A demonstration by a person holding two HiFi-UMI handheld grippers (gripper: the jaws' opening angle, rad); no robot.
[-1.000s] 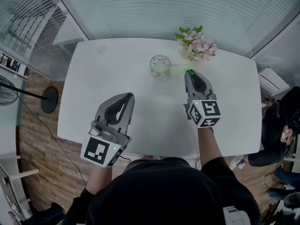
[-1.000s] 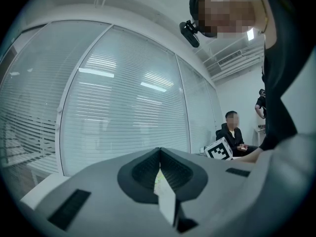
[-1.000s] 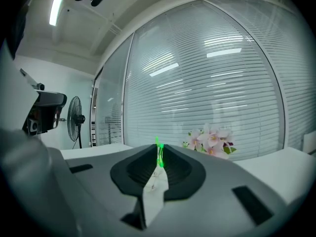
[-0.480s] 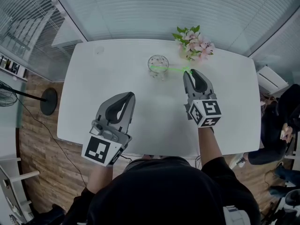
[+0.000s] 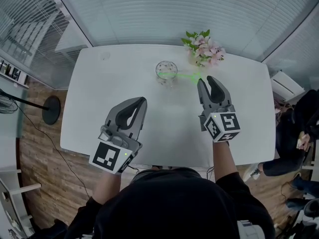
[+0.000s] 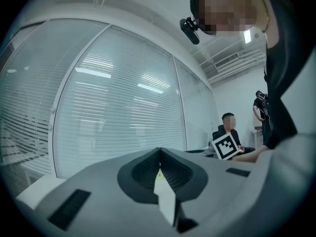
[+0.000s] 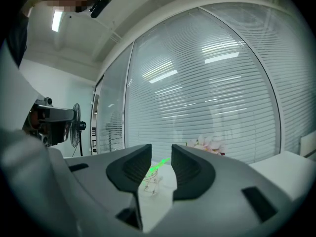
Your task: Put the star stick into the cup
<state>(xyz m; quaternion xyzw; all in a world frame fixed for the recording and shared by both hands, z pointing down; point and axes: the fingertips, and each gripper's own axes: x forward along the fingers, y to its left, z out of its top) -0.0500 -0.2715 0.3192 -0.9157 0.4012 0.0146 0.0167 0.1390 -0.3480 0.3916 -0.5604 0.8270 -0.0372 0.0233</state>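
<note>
Star stick (image 5: 182,75) is sitting with one end in the cup (image 5: 166,69) near the far edge of the desk (image 5: 99,108), its other end poking over the rim toward the right gripper (image 5: 206,79), so the insert is looking done. The right jaws have just been opening and are standing apart, gripping nothing. Left gripper (image 5: 141,100) is idling by the near edge, jaws together and empty; only the pull-back is remaining.

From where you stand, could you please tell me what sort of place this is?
Probably an office meeting room: a white table stands ringed by slatted blinds, a pedestal fan is nearby, and a person sits in the background.
</note>
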